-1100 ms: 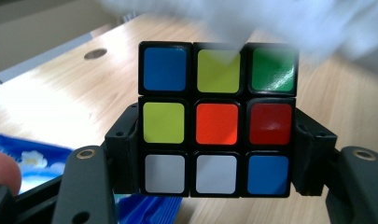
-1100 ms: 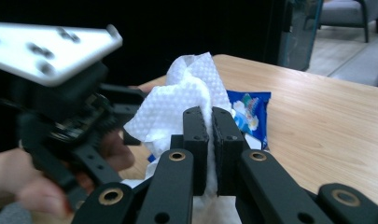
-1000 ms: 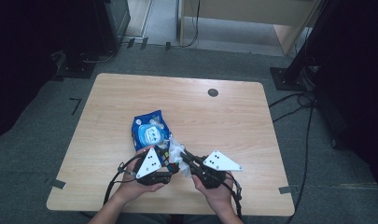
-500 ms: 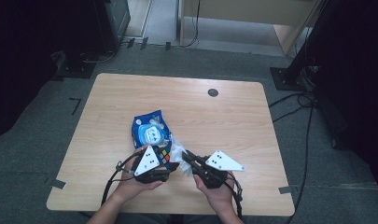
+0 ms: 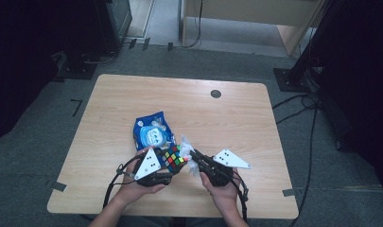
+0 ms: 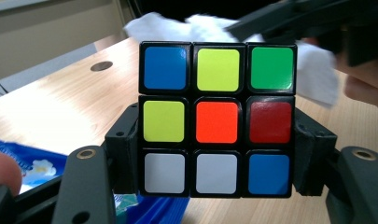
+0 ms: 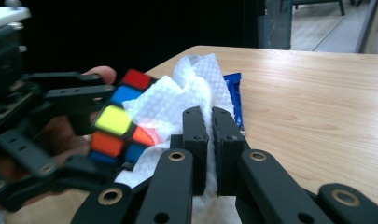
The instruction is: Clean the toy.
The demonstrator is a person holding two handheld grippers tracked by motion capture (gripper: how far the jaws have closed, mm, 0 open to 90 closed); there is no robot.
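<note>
At the left, your left gripper (image 5: 172, 163) has its jaws clamped on the puzzle cube (image 5: 174, 157), one pad on each side of the middle layer, as the left gripper view shows. You hold the cube clear of the surface (image 5: 108, 99), near the middle of its near edge. The face toward the camera reads blue, yellow, green across the top, yellow, orange, red in the middle, and white, white, blue at the bottom.

Just beyond the cube, toward the centre of the surface, lies the blue wipe packet (image 5: 152, 132), flat and touching nothing you hold.

To the right, your right gripper (image 5: 193, 155) has its jaws together on a crumpled white wipe (image 5: 189, 156). In the right gripper view the wipe (image 7: 177, 100) is draped against the cube's (image 7: 114, 119) side, covering part of it, with the left jaws gripping the cube from beyond.

By the look of it, you are wiping the cube, one face being rubbed while the other hand steadies it.

Next, I judge, you need to drag the wipe across the covered face with light pressure, keeping the left grip firm so the layers do not twist. Then turn your left wrist to bring an unwiped face toward the wipe. Watch that the wipe does not snag on the left jaws.
</note>
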